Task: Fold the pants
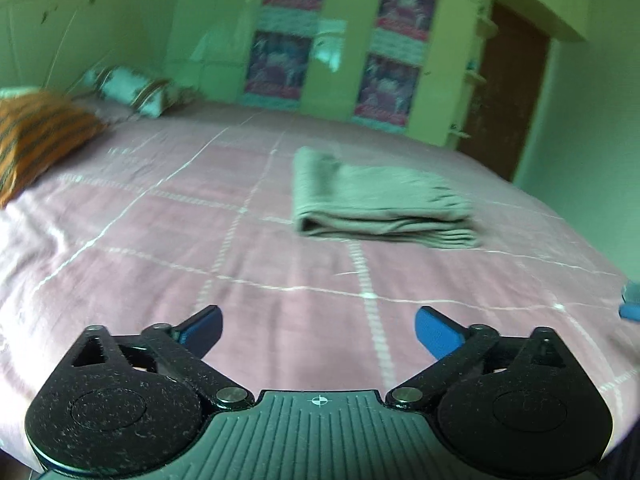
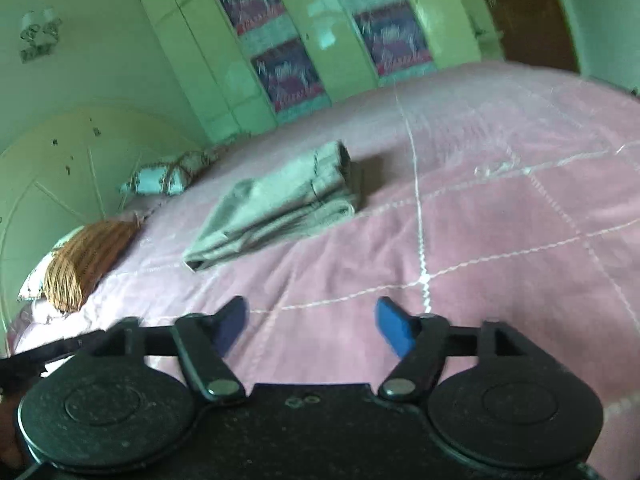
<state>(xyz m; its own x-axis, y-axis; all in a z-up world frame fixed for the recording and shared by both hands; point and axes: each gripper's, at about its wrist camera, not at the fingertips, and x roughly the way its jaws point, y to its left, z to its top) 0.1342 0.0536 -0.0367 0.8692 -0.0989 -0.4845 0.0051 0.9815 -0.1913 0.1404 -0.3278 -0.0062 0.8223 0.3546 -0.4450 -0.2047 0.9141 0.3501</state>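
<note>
Grey pants [image 1: 376, 200] lie folded into a thick rectangle on the pink bedspread [image 1: 180, 240], well ahead of both grippers. From the right wrist view the same folded pants [image 2: 276, 204] rest up and to the left of centre. My left gripper [image 1: 318, 328] stands open above the bedspread, its blue pads wide apart with nothing between them. My right gripper [image 2: 312, 320] is open too, with only bedspread [image 2: 500, 240] showing between its blue pads. Neither gripper touches the pants.
An orange striped pillow [image 1: 36, 136] and a pale bundled pillow [image 1: 132, 88] lie at the head of the bed. Green wardrobe doors with posters [image 1: 280, 60] stand behind it, a brown door [image 1: 508, 88] to the right. A blue object [image 1: 632, 300] pokes in at the right edge.
</note>
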